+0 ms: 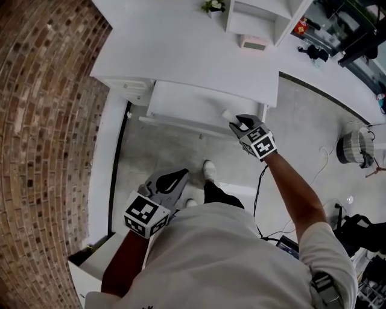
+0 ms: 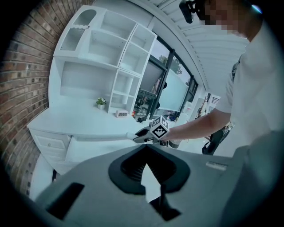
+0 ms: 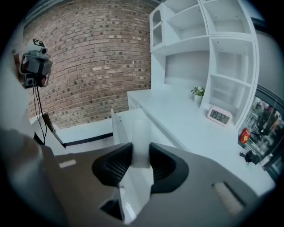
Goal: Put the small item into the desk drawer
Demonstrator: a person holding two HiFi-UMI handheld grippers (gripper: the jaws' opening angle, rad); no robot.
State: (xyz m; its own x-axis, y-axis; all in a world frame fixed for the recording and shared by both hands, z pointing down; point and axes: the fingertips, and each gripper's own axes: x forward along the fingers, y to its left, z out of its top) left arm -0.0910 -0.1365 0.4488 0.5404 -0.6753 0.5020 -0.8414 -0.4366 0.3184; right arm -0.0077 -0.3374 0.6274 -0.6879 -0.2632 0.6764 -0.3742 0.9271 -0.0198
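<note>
The white desk drawer (image 1: 181,99) stands pulled open under the desktop; it also shows in the right gripper view as the drawer (image 3: 126,119). My right gripper (image 1: 236,124) is at the drawer's front right corner, shut on a small white blocky item (image 1: 228,114). In its own view that item (image 3: 141,142) stands upright between the dark pads of the right gripper (image 3: 141,153), poking out past them. My left gripper (image 1: 181,175) hangs low by my waist above the floor, its jaws drawn to a point with nothing in them. The left gripper (image 2: 145,170) faces the desk.
A digital clock (image 1: 253,42) and a small potted plant (image 1: 213,6) sit on the desktop below white shelves (image 1: 256,18). A brick wall (image 1: 42,121) curves along the left. A small drawer cabinet (image 1: 129,84) stands left of the open drawer. Cables and gear (image 1: 356,148) lie on the floor at right.
</note>
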